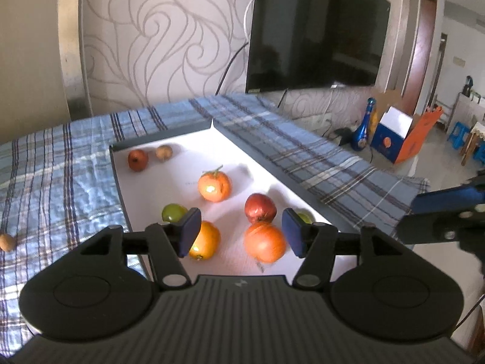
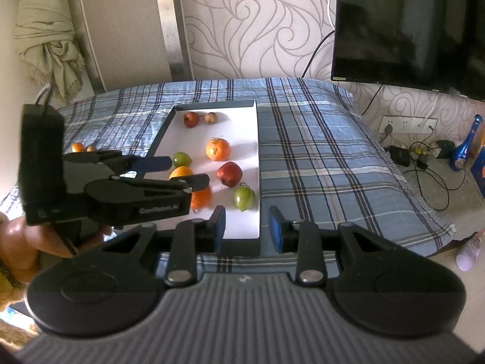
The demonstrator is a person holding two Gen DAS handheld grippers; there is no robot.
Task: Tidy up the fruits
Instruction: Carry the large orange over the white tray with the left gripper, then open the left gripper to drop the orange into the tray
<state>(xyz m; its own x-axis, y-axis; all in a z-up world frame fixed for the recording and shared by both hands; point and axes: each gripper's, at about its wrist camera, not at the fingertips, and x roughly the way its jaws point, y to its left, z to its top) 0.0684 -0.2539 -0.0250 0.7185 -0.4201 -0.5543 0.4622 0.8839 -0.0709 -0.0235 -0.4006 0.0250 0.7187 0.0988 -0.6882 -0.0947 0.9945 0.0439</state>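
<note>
A white tray (image 1: 169, 179) with a dark rim lies on the blue plaid cloth and holds several fruits. There are oranges (image 1: 214, 186), a dark red apple (image 1: 260, 207), green fruits (image 1: 173, 212) and two small fruits at its far end. My left gripper (image 1: 241, 233) hovers open over the tray's near end. An orange (image 1: 264, 241) lies between its fingers and another orange (image 1: 204, 239) beside the left pad; neither is gripped. In the right wrist view the left gripper (image 2: 188, 171) reaches in from the left. My right gripper (image 2: 248, 227) stands open and empty above the tray's near corner (image 2: 242, 233).
A small tan fruit (image 1: 6, 241) lies on the cloth left of the tray, and two more small fruits (image 2: 77, 147) lie beside it. A TV (image 1: 315, 30) hangs on the wall behind. On the floor to the right are a blue bottle (image 2: 463, 145), cables and a box (image 1: 394, 139). A hand (image 2: 18, 239) holds the left gripper.
</note>
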